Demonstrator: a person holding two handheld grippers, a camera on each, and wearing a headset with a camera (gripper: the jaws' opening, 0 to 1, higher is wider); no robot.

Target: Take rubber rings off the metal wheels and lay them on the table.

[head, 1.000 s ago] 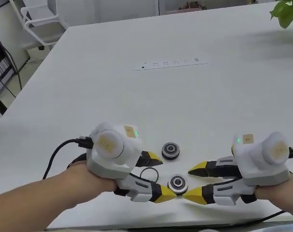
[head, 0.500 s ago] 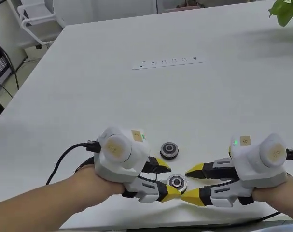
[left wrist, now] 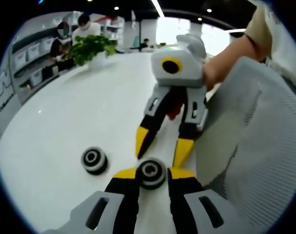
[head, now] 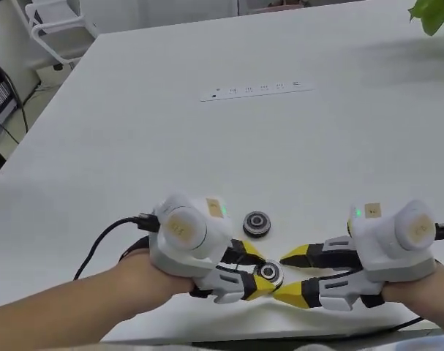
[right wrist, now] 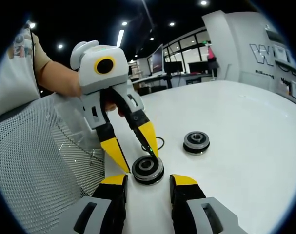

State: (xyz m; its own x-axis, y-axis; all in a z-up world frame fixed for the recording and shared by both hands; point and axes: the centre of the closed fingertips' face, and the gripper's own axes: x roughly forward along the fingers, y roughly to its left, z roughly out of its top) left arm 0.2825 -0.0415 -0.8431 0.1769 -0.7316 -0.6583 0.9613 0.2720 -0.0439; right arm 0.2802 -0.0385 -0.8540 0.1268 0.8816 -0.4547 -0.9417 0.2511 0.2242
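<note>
Two metal wheels with black rubber rings lie near the table's front edge. My left gripper (head: 260, 273) is shut on the near wheel (head: 268, 273), its yellow tips pressing both sides of that wheel (left wrist: 151, 173). My right gripper (head: 281, 276) faces it from the right, open, its tips just short of the wheel (right wrist: 148, 169). The second wheel (head: 257, 224) lies free a little farther back, the same wheel (left wrist: 94, 160) being left of the jaws in the left gripper view. A loose thin rubber ring (right wrist: 160, 143) lies on the table behind the left gripper (right wrist: 139, 160).
A flush socket strip (head: 254, 93) sits mid-table. A plant (head: 432, 16) stands at the far right corner. A black cable (head: 104, 241) trails left from the left gripper. A mesh chair back (left wrist: 255, 146) is close behind the table's front edge.
My left gripper has moved right and closed its jaws round the near wheel, covering the loose ring in the head view. The right gripper has hardly moved.
</note>
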